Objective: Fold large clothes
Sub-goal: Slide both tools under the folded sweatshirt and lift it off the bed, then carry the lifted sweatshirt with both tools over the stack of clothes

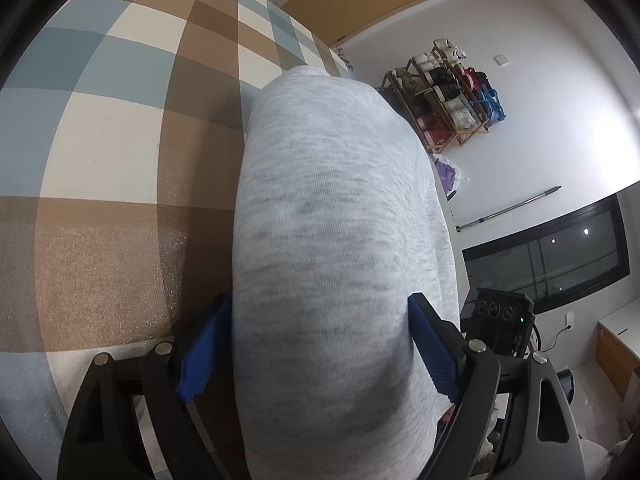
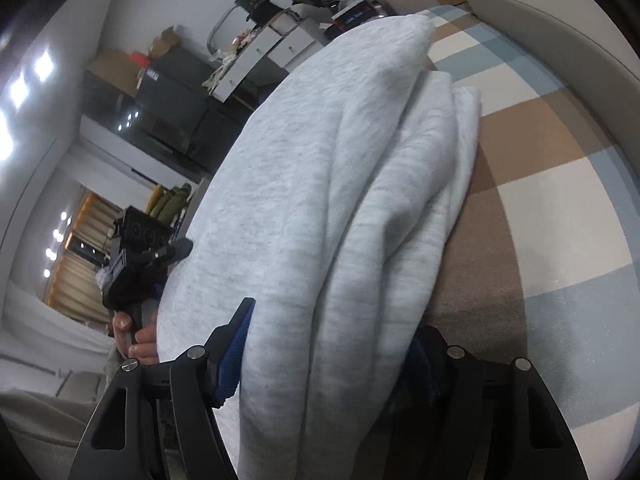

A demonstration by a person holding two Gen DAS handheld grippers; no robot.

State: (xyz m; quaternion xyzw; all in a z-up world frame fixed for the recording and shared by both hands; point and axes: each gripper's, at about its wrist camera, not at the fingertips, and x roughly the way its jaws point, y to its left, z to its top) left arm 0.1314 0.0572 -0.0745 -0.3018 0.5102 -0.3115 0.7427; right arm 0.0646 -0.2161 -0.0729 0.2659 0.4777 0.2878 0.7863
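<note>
A light grey knit garment [image 1: 332,240], folded into a thick bundle, fills the middle of both views; in the right wrist view [image 2: 320,216] its layered edges show on the right side. My left gripper [image 1: 320,344] has its blue pads on both sides of the bundle and is shut on it. My right gripper [image 2: 332,352] is shut on the bundle too; one blue pad [image 2: 236,352] shows, the other is mostly hidden by cloth. The garment is held above a checked brown, blue and cream bedcover [image 1: 120,140]. The other gripper shows in each view [image 1: 500,320] [image 2: 136,256].
A wooden rack of shoes [image 1: 444,92] stands by the white wall. A dark window [image 1: 552,264] and a metal rod [image 1: 508,208] are near it. Cluttered white cabinets and a dark cabinet [image 2: 176,92] stand across the room. A white headboard [image 2: 552,16] borders the bed.
</note>
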